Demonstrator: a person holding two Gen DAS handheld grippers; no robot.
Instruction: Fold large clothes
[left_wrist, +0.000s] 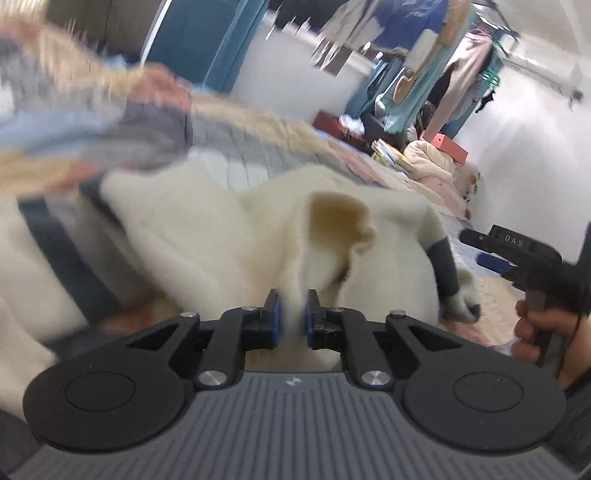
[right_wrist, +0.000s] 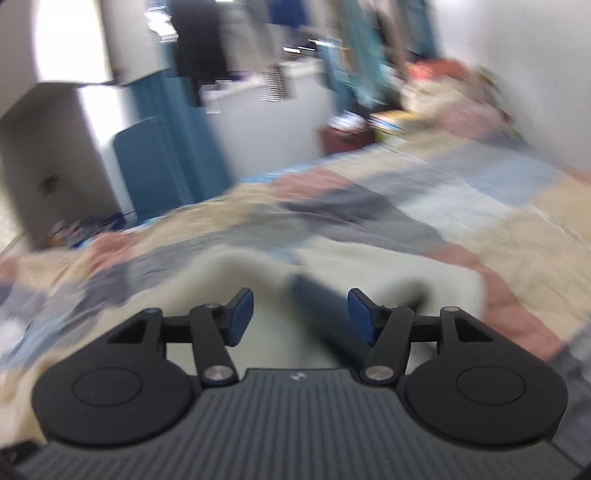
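The left gripper (left_wrist: 291, 314) pinches a fold of the cream sweater (left_wrist: 221, 236), which lies on the patchwork bed cover (right_wrist: 461, 206). The right gripper (right_wrist: 301, 317) is open and empty above it. Hanging clothes (left_wrist: 413, 55) fill the room behind.

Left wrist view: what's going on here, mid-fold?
A person is folding a cream sweater with dark cuffs on a patchwork bedspread. The left gripper is pinched on a bunched fold of the sweater near its neck opening. The right gripper is open with nothing between its pads, above the sweater; the left wrist view shows it off to the side in the person's hand. The fold is not finished.
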